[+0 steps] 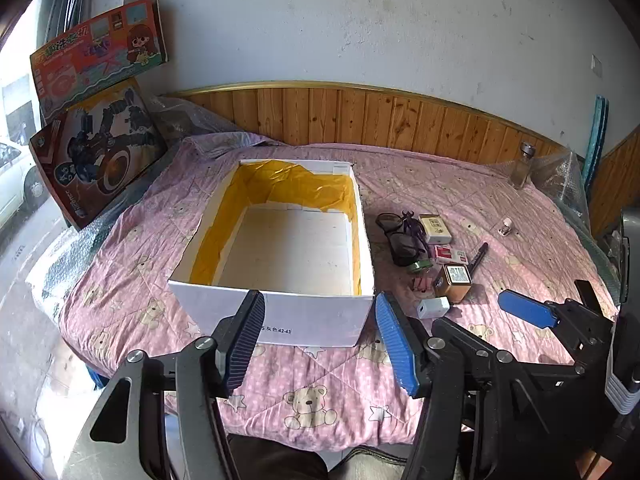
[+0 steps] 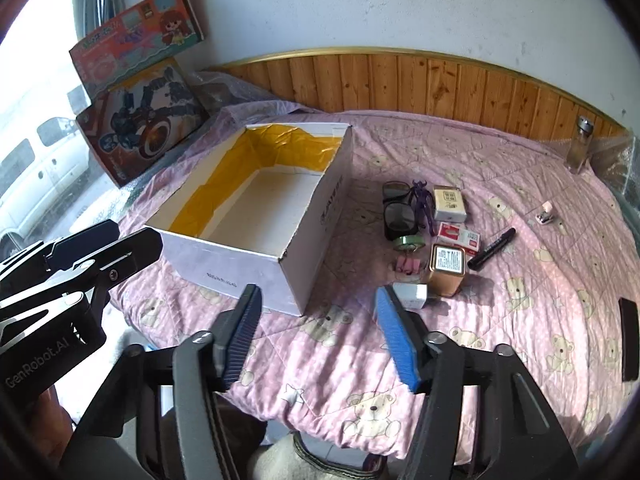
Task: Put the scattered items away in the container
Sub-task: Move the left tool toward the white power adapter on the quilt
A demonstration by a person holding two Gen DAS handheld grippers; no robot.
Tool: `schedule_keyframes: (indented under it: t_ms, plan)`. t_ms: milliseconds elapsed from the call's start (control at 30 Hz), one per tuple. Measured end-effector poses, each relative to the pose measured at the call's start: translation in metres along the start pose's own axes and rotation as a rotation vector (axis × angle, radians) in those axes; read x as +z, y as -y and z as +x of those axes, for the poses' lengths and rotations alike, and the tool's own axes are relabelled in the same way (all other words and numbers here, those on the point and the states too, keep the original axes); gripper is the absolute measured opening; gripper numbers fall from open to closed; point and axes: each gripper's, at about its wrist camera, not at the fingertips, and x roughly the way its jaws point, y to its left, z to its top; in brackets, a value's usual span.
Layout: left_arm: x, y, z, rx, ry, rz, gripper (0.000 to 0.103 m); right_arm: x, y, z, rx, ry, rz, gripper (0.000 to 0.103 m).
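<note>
Roughly, by label:
Left gripper (image 1: 320,340): jaws spread wide, nothing between them, held off the near edge of the pink quilt (image 1: 320,396), facing the box's near wall.
Right gripper (image 2: 318,334): jaws wide apart and empty, low over the quilt, near the box's near right corner.
Box (image 1: 280,312): white cardboard, open top, yellow paper lining the inner walls, bare white floor, nothing inside; at 12 o'clock from the left gripper.
Scattered items: a cluster on the quilt at 3 o'clock of the box, apart from it.
Glasses (image 2: 396,210): dark frames, nearest the box, with a purple figure (image 2: 422,196) touching their right side.
Small boxes: a white carton (image 2: 450,203), a red-and-white packet (image 2: 458,236), a gold tin (image 2: 446,274), a white cube (image 2: 412,295).
Others: green tape roll (image 2: 409,243), pink clips (image 2: 407,265), black marker (image 2: 491,249), and a small white object (image 2: 545,213) well apart at 3 o'clock of the cluster.
Glass jar (image 2: 580,146): upright at the wooden headboard (image 2: 400,80), 1 o'clock.
</note>
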Motion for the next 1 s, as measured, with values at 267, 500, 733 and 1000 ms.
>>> schedule_keyframes:
  t_ms: [267, 500, 733, 1000]
  plan:
    - [0.0, 0.006, -0.014, -0.02, 0.04, 0.016, 0.024, -0.001, -0.008, -0.01, 0.059, 0.02, 0.004, 0.007]
    - [0.001, 0.005, -0.013, -0.011, 0.036, 0.008, 0.013, -0.001, -0.009, -0.01, 0.079, 0.037, 0.007, 0.005]
    - [0.001, 0.003, -0.001, -0.004, -0.008, -0.007, 0.02, -0.002, -0.004, -0.003, 0.1, 0.033, 0.026, 0.009]
    - [0.007, 0.004, 0.013, 0.007, -0.02, -0.015, 0.056, -0.003, 0.024, 0.016, 0.121, 0.009, 0.126, 0.046]
